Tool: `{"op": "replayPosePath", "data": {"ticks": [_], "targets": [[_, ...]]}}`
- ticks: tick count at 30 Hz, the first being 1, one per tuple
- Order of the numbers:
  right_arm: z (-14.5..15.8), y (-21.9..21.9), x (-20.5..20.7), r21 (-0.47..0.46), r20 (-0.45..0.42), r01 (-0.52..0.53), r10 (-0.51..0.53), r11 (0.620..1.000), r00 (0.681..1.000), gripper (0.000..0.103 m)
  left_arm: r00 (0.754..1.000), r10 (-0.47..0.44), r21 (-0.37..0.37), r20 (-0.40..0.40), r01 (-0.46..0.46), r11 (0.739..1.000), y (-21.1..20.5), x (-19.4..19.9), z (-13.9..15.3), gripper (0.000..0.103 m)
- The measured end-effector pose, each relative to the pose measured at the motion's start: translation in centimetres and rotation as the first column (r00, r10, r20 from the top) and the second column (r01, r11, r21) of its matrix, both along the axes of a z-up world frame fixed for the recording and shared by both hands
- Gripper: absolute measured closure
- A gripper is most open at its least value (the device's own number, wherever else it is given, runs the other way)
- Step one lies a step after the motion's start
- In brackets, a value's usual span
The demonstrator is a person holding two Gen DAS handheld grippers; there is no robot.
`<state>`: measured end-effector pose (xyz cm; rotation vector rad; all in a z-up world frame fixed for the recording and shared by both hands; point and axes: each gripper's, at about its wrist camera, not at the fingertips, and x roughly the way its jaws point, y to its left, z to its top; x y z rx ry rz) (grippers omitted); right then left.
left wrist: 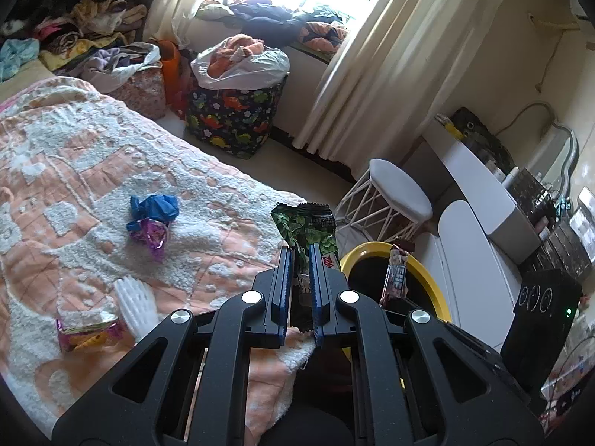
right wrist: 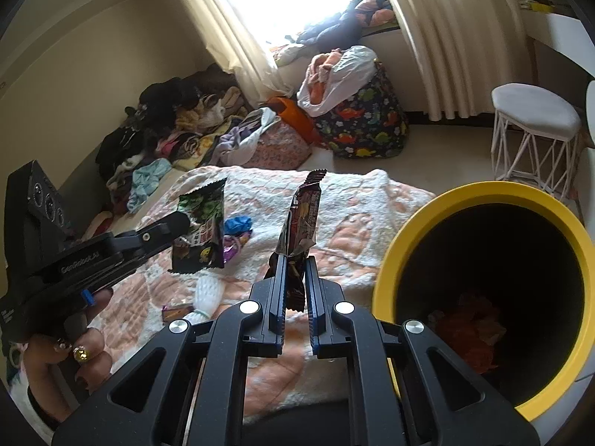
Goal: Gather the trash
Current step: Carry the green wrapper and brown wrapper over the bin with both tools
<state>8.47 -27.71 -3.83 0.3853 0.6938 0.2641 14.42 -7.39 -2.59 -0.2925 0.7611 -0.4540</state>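
My left gripper [left wrist: 300, 256] is shut on a green snack bag [left wrist: 306, 225] and holds it above the bed's corner; the bag also shows in the right wrist view [right wrist: 202, 230]. My right gripper [right wrist: 295, 264] is shut on a brown snack wrapper [right wrist: 301, 223], upright, just left of the yellow-rimmed bin [right wrist: 390, 260]. That wrapper [left wrist: 398, 275] hangs over the bin's rim [left wrist: 357, 252] in the left wrist view. On the bed lie a blue crumpled bag [left wrist: 154, 206], a purple wrapper [left wrist: 150, 236], a white glove [left wrist: 135, 306] and a purple-yellow wrapper [left wrist: 87, 332].
The orange and white blanket [left wrist: 74, 171] covers the bed. A white stool [left wrist: 398, 193], a dinosaur-print bag [left wrist: 234, 119] and piles of clothes [left wrist: 89, 37] stand on the floor beyond. Orange trash [right wrist: 468, 327] lies inside the bin. A white desk [left wrist: 479, 182] is at right.
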Motion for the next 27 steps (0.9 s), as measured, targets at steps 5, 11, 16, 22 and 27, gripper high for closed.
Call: {"op": "replayPosePath", "data": {"ticks": [5, 11, 16, 22, 27], "targets": [[-0.2, -1.4, 0.0, 0.008, -0.003, 0.039, -0.039, 0.999, 0.999, 0.093, 1.000, -0.018, 0.011, 0.002, 0.018, 1.000, -0.9, 0.1, -0.2, 0.097], [-0.6, -3.2, -0.2, 0.020, -0.009, 0.088, -0.087, 0.996, 0.996, 0.093, 0.999, -0.043, 0.030, 0.000, 0.043, 0.999, -2.1, 0.1, -0.5, 0.097], [-1.2, -5.0, -0.4, 0.029, -0.020, 0.127, -0.126, 0.991, 0.992, 0.093, 0.998, -0.061, 0.037, -0.006, 0.062, 0.997, -3.2, 0.1, -0.8, 0.097], [-1.9, -6.5, -0.6, 0.037, -0.037, 0.174, -0.173, 0.984, 0.984, 0.093, 0.995, -0.095, 0.053, -0.013, 0.095, 0.994, -5.1, 0.0, -1.2, 0.097], [-2.4, -7.8, -0.9, 0.040, -0.045, 0.207, -0.205, 0.978, 0.978, 0.093, 0.991, -0.129, 0.063, -0.017, 0.130, 0.989, -6.8, -0.1, -1.6, 0.097]]}}
